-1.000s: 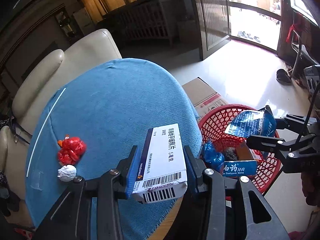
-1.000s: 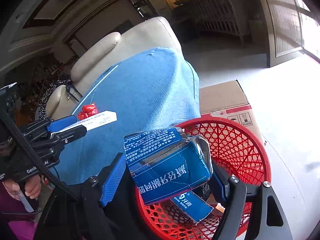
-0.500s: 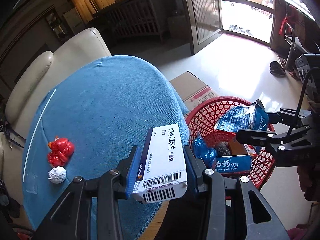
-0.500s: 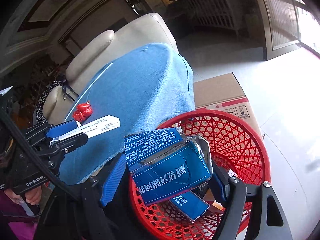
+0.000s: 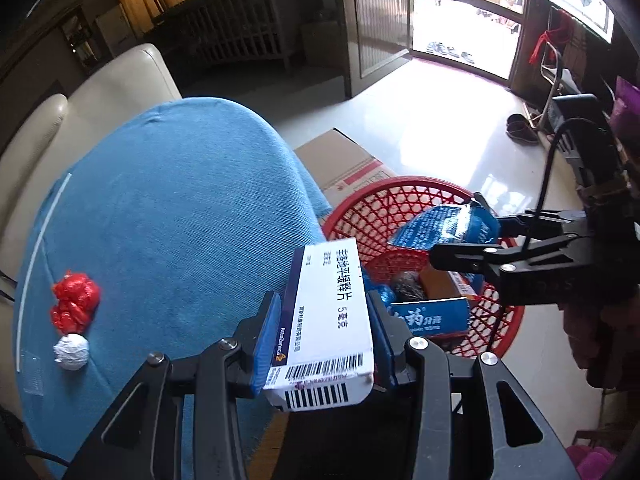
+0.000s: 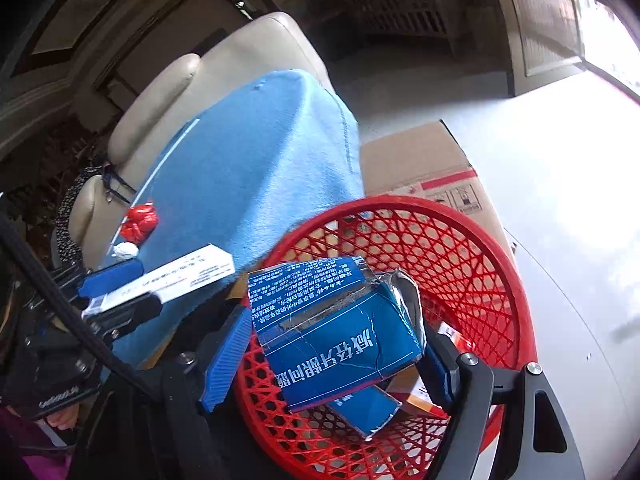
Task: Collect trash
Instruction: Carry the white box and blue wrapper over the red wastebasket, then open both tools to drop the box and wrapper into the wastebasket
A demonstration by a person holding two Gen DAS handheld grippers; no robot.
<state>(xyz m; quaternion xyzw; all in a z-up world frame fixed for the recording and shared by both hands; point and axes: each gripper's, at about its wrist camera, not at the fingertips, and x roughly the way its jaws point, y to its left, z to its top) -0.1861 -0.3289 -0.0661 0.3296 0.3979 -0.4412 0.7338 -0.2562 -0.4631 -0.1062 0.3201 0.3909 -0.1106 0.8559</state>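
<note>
Both claws carry trash toward the red basket: the left claw grips a white medicine box over the near edge of the blue-covered table, and the right claw holds a torn blue carton above the basket. Released here, the white box would likely land on the table or floor, short of the rim. Its long axis runs along the claw, its printed end pointing away toward the basket.

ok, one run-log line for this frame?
left gripper: shut on white medicine box | right gripper: shut on torn blue carton, over red basket | still on blue cloth: red wrapper, foil ball
</note>
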